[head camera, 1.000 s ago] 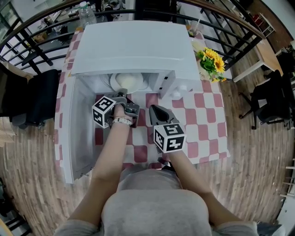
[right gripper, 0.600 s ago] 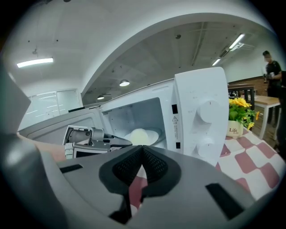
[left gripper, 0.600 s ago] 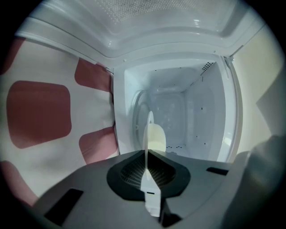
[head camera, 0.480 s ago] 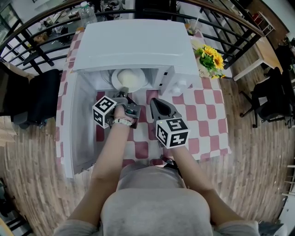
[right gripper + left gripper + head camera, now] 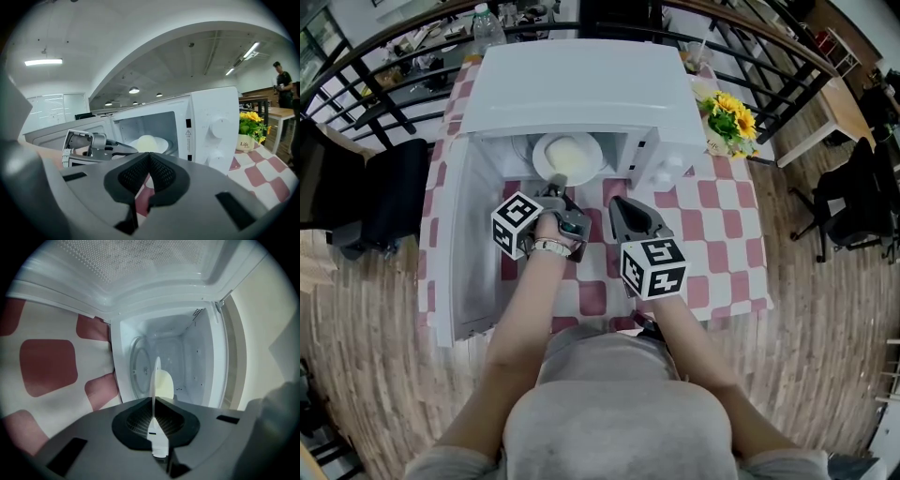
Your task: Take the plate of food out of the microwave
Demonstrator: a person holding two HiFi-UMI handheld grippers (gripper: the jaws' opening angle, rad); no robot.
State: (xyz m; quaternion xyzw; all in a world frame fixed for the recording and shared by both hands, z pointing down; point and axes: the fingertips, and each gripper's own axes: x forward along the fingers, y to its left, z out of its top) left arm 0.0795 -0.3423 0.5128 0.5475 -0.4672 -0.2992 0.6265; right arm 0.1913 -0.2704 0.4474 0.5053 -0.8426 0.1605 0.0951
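Left claw (image 5: 557, 186) is clamped on the near rim of the plate (image 5: 592, 159). The plate is held in the microwave (image 5: 581, 84) mouth with a pale food mound (image 5: 565, 150) on it. It should be kept level and drawn straight out toward the tabletop's (image 5: 712, 234) near edge. Right claw (image 5: 619, 204) is shut on nothing just beside, where support could be given. The open door (image 5: 473, 253) flanks the path along the left edge. A bottle (image 5: 487, 23) at the far-left corner and sunflowers (image 5: 729, 122) at the right edge are well clear.
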